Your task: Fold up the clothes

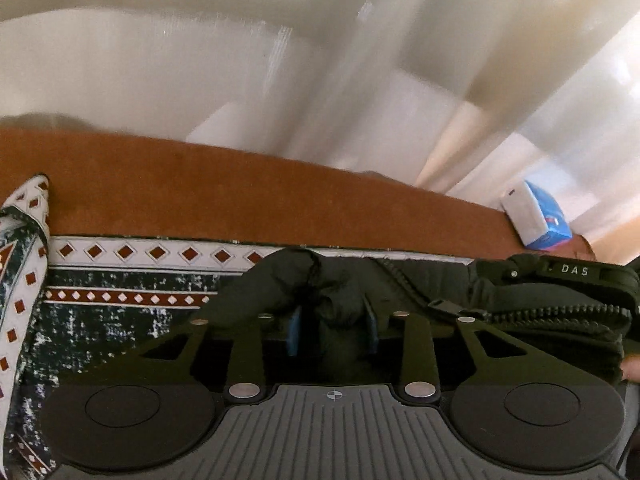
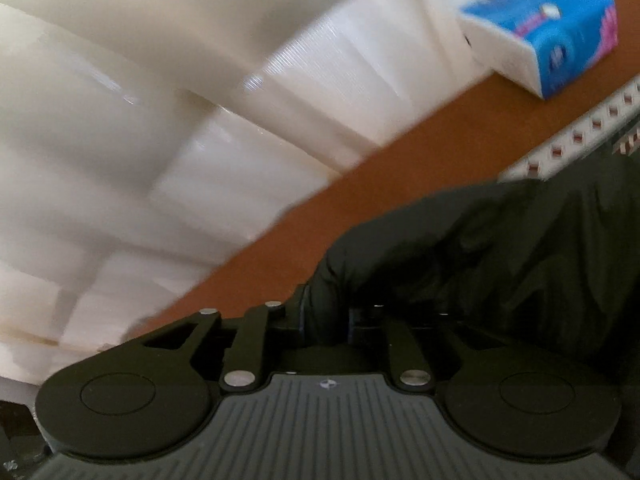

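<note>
On the patterned cloth [image 1: 120, 280], our left gripper [image 1: 332, 332] fingers stand spread around the dark padded zip jacket [image 1: 520, 300], loose. At three o'clock, our right gripper [image 2: 326, 320] pinches a fold, likely steadying it.

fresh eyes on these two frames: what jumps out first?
The dark jacket, bunched low in both views, with its zipper and a "DAS" tab at the right of the left view. It lies on a patterned cloth with red diamonds over an orange surface. A blue-and-white tissue pack sits at the far edge, top right in the right view.
</note>
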The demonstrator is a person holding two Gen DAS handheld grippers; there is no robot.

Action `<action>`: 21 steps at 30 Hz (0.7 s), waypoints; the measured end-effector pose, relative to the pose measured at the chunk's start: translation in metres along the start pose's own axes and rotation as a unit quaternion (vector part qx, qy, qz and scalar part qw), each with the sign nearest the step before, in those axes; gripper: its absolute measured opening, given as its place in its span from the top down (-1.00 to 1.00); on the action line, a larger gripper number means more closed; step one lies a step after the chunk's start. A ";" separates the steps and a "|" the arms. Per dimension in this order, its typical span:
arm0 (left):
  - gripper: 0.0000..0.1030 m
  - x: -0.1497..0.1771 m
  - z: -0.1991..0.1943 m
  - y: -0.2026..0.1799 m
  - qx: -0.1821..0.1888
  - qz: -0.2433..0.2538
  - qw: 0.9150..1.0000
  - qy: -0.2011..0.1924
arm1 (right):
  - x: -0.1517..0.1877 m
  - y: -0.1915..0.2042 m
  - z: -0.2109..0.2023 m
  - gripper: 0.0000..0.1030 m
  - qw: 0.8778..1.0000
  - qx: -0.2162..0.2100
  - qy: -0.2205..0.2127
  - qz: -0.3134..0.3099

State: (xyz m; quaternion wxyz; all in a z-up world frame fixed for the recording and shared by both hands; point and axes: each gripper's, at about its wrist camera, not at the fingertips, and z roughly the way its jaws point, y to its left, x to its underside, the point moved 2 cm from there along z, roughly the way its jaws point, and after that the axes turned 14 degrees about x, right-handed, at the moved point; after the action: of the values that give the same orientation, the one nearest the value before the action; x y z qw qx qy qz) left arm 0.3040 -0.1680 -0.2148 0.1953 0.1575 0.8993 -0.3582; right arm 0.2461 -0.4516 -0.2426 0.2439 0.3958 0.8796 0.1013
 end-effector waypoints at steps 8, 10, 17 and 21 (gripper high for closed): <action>-0.51 -0.015 -0.048 -0.021 0.005 0.003 1.000 -0.028 | -0.008 0.013 -0.063 -0.40 0.999 -0.009 -0.026 -0.020; -0.54 -0.021 -0.078 -0.032 0.003 0.016 0.999 -0.050 | -0.012 0.018 -0.091 -0.39 0.998 -0.023 -0.041 -0.036; -0.66 0.014 -0.177 -0.083 0.002 0.103 0.992 -0.069 | -0.005 0.005 -0.223 -0.48 0.987 -0.084 -0.099 -0.093; -0.68 0.072 -0.198 -0.113 -0.014 0.146 0.989 -0.036 | 0.013 -0.018 -0.282 -0.60 0.976 -0.096 -0.146 -0.131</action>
State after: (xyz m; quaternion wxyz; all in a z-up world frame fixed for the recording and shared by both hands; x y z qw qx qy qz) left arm 0.1459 -0.0965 -0.0501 0.2800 0.2710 0.8640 -0.3189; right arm 0.0831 -0.4495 -0.0110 0.4181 0.2619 0.8648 0.0937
